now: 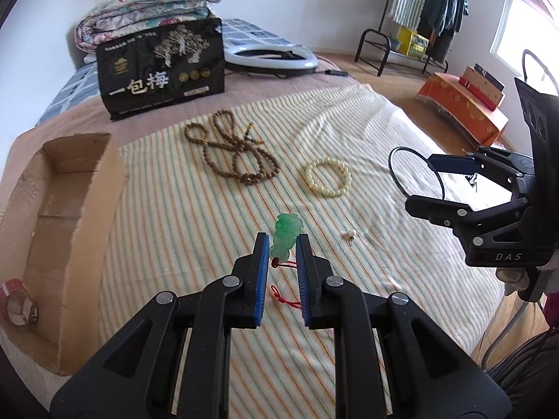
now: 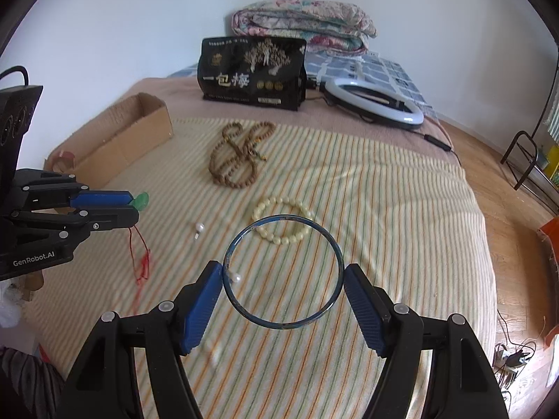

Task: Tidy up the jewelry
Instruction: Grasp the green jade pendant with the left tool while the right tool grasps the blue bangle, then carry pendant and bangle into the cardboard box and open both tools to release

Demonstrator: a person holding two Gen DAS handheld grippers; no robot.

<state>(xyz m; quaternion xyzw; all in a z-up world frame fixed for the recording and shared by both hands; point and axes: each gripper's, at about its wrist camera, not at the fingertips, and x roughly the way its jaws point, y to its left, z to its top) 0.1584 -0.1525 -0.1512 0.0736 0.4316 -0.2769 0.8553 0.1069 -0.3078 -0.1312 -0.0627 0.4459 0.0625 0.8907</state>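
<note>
My left gripper (image 1: 283, 244) is shut on a green jade pendant (image 1: 286, 237), whose red cord (image 1: 284, 291) hangs below; it shows in the right wrist view too (image 2: 139, 200). My right gripper (image 2: 283, 272) is shut on a thin dark blue bangle (image 2: 241, 310), held above the bed; it also shows in the left wrist view (image 1: 396, 171). On the striped cloth lie a brown bead necklace (image 1: 232, 150), a cream bead bracelet (image 1: 328, 176) and a small pearl earring (image 1: 349, 234). A second pearl (image 2: 236, 277) shows by the bangle.
An open cardboard box (image 1: 80, 206) stands at the left of the bed, with a red-and-white band (image 1: 15, 300) beside it. A black printed bag (image 1: 160, 70), folded quilt (image 1: 146, 7) and ring light (image 1: 269, 57) lie behind. The bed edge drops to wooden floor at right.
</note>
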